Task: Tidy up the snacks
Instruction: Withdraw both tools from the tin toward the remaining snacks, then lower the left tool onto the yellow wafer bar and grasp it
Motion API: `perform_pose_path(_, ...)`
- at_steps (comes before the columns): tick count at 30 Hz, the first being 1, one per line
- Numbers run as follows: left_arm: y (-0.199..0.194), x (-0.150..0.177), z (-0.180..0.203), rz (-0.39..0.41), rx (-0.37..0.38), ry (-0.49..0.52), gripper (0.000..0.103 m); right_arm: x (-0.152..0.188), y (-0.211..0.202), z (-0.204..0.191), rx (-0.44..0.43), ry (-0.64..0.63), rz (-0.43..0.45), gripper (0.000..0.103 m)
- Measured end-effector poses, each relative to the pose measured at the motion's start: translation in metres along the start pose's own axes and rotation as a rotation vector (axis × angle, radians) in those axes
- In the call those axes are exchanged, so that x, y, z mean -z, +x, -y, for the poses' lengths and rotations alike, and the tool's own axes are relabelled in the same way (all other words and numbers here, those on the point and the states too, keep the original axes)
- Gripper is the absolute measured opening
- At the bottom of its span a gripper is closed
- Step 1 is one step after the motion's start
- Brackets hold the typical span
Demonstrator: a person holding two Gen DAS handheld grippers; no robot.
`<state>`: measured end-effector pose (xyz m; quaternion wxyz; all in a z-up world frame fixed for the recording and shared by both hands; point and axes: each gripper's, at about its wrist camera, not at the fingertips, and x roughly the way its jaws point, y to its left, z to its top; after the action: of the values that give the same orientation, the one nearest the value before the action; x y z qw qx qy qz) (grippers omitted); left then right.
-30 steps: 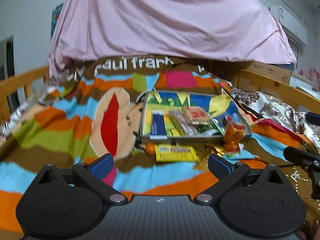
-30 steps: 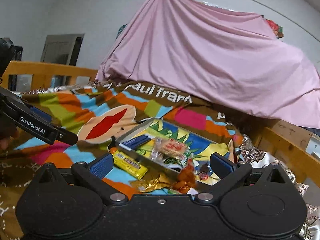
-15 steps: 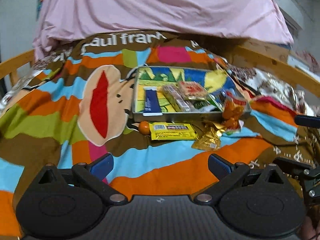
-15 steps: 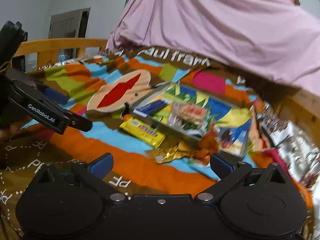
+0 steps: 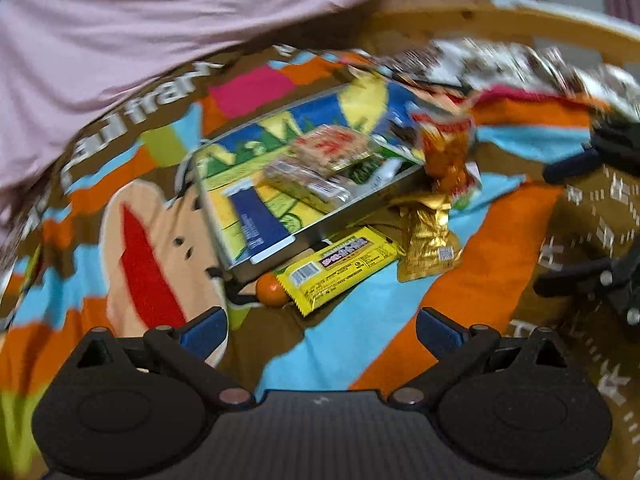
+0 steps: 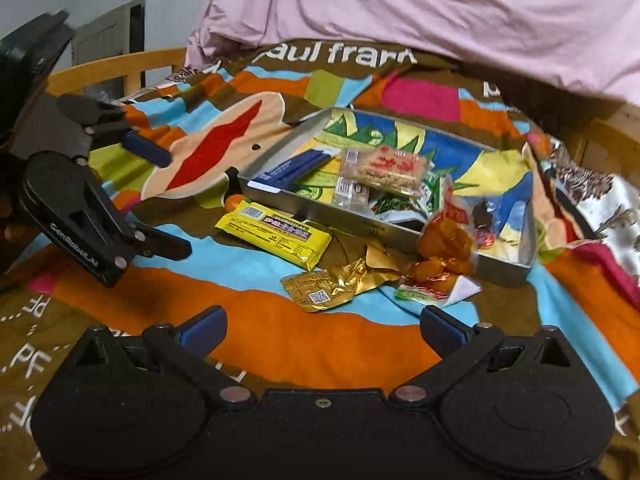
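A metal tray [image 6: 362, 226] with a colourful liner lies on the blanket and holds a blue packet [image 6: 298, 168], a clear peanut pack [image 6: 390, 168] and others. In front of it lie a yellow bar [image 6: 276, 236], a gold packet [image 6: 336, 284], an orange-filled bag [image 6: 444, 248] and a small orange candy [image 6: 234, 201]. The same tray [image 5: 340, 210], yellow bar [image 5: 340, 266] and gold packet [image 5: 430, 236] show in the left wrist view. My left gripper [image 5: 320, 330] is open and empty, also seen from the right [image 6: 160, 200]. My right gripper [image 6: 322, 330] is open and empty.
A striped cartoon blanket [image 6: 300, 340] covers the bed. A pink sheet [image 6: 440, 8] hangs behind the tray. A wooden bed rail [image 6: 120, 66] runs at the back left and another rail [image 5: 500, 28] at the back right.
Both grippers have tilted down and moved closer to the snacks. The left wrist view has rolled, so the tray appears slanted. Both stay open and empty.
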<state>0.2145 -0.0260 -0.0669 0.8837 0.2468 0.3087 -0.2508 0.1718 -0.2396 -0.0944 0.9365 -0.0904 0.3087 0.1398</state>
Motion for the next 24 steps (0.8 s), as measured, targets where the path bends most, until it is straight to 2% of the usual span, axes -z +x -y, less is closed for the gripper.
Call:
perform_pose_path(7, 0.047, -0.021, 0.002, -0.041, 0.061, 0.258, 0.103, -0.011, 0.029, -0.008, 0.023, -0.026, -0.016, 0.102)
perform_pose_path(15, 0.088, -0.045, 0.006, -0.127, 0.299, 0.438, 0.102, -0.01, 0.053, -0.005, 0.038, -0.047, -0.06, 0.102)
perform_pose_path(20, 0.105, -0.052, 0.012, -0.177, 0.385, 0.512, 0.102, -0.01, 0.061, 0.003, 0.036, -0.021, -0.061, 0.102)
perform_pose_path(24, 0.117, -0.059, 0.01, -0.228, 0.418, 0.548, 0.102, -0.01, 0.071, 0.008, 0.008, 0.0, -0.069, 0.1)
